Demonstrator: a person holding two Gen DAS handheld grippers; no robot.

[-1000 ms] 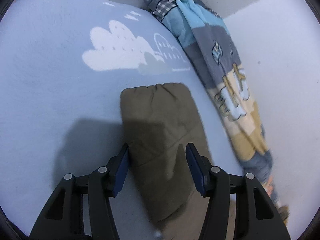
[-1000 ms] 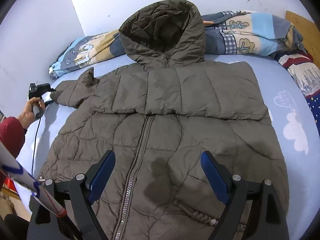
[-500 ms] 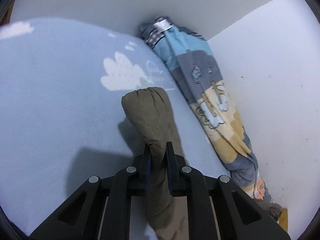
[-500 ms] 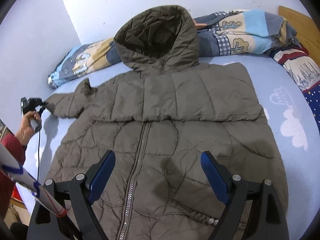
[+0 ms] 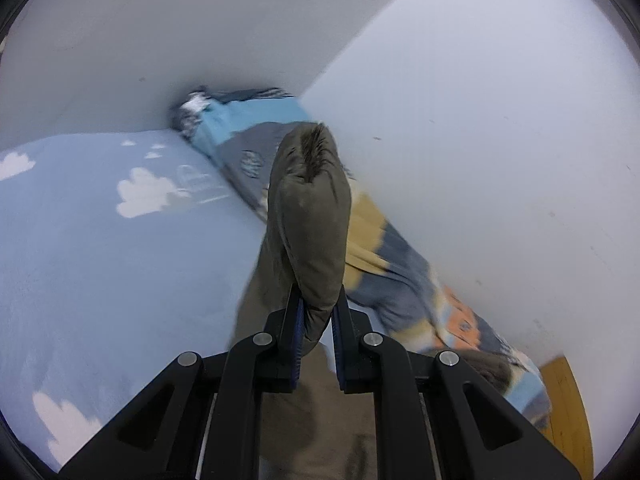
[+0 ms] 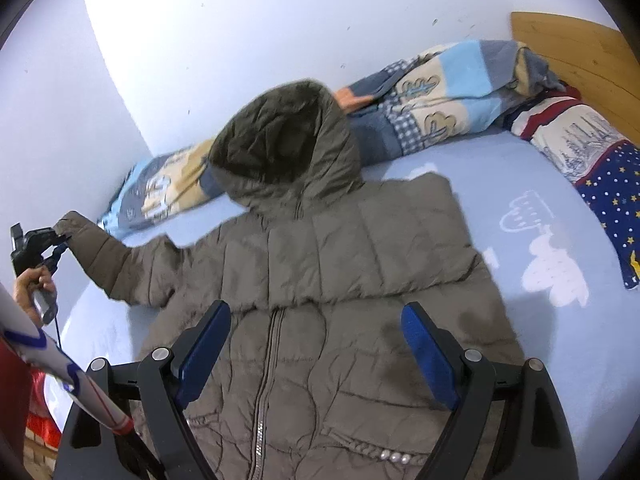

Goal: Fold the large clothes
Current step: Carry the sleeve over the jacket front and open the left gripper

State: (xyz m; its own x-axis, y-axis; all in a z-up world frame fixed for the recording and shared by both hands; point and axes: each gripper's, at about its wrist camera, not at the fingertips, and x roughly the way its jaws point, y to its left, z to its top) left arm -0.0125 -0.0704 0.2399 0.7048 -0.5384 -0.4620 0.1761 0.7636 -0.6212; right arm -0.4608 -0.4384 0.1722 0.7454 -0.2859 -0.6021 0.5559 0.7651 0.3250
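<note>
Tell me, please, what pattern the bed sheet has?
Light blue sheet with white clouds, clearest in the right wrist view.

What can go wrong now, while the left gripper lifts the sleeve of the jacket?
1. The left gripper pinches only the puffy sleeve near its cuff; the smooth padded fabric may slip out.
2. The right gripper is open above the jacket and pins nothing, so the body may drag across the bed sheet and lose its flat shape.

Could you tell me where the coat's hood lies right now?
In the right wrist view the hood lies top centre, against the rolled patterned blanket by the wall.
</note>
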